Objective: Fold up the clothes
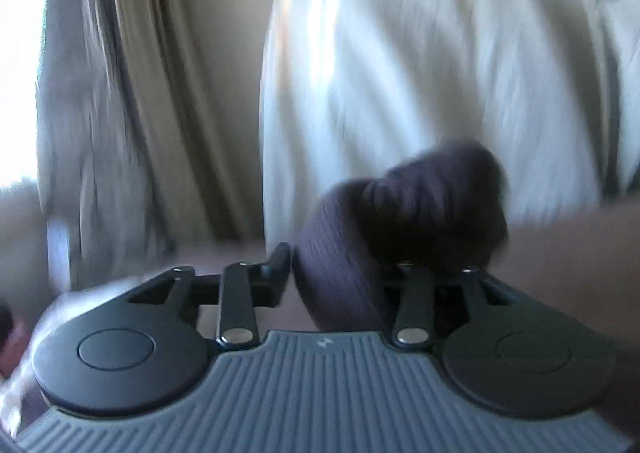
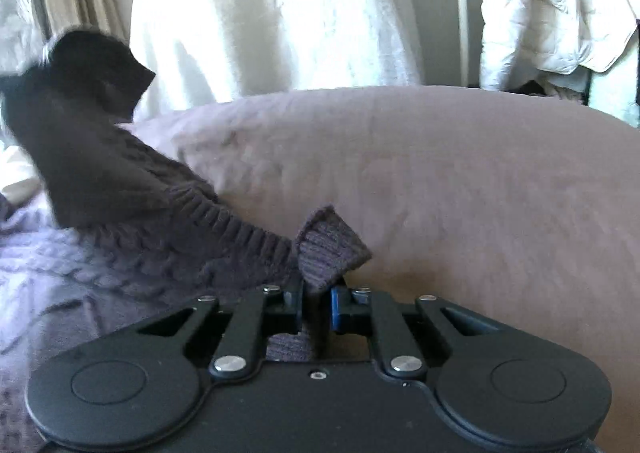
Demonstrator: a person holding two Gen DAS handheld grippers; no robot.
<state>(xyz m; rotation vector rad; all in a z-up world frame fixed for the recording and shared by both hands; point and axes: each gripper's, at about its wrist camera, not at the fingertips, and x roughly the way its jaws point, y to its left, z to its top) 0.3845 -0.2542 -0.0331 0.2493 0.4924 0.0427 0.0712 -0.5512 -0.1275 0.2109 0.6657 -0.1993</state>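
Observation:
A dark purple cable-knit sweater (image 2: pixel 132 249) lies on the left of a mauve bed sheet (image 2: pixel 460 181). My right gripper (image 2: pixel 318 303) is shut on the sweater's ribbed hem, which pokes up between the fingers. In the blurred left wrist view, my left gripper (image 1: pixel 320 277) is shut on a bunched ribbed part of the sweater (image 1: pixel 404 213), lifted off the bed. That raised bunch also shows in the right wrist view at upper left, where the left gripper itself is hidden.
A white duvet (image 2: pixel 280 17) is piled at the back of the bed. Beige curtains (image 1: pixel 132 93) hang at the left. A white quilted jacket (image 2: pixel 552 5) hangs at the back right beside a grey wall (image 2: pixel 428 1).

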